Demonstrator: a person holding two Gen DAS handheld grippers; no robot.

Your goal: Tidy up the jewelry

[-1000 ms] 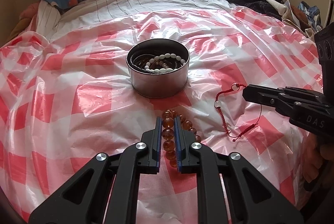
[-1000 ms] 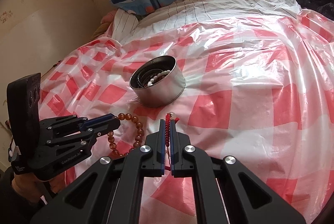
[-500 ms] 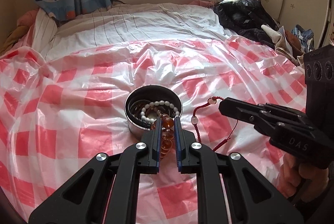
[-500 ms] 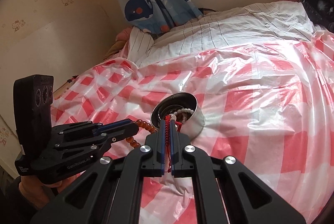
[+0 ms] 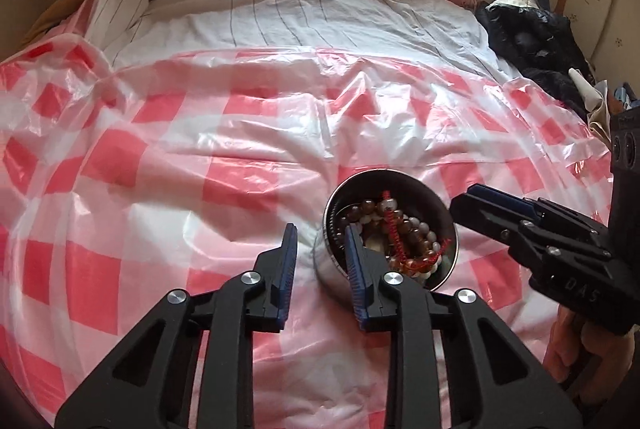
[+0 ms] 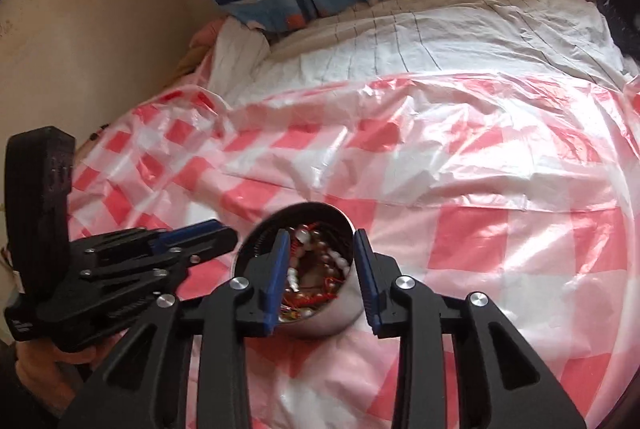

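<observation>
Your right tongs [image 6: 320, 249] wide, empty, straddle near rim of tin [image 6: 340, 317]. Your left tongs [image 5: 318, 241] also wide, empty, tin [image 5: 330, 277] at their 1 o'clock. Red cord bracelet [image 5: 394, 225] and bead bracelets [image 5: 416, 229] lie inside tin on bed [image 5: 160, 149]. Right tongs nearer; no jewelry visible outside tin.

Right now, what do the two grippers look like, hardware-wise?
Both match: the left gripper and right gripper are matte black plastic linkages with triangular cutouts, silver pivot screws and blue ribbed pads inside the fingers. The right one's body carries embossed "DAS" lettering. Bare hands grip them; no cables show.
</observation>
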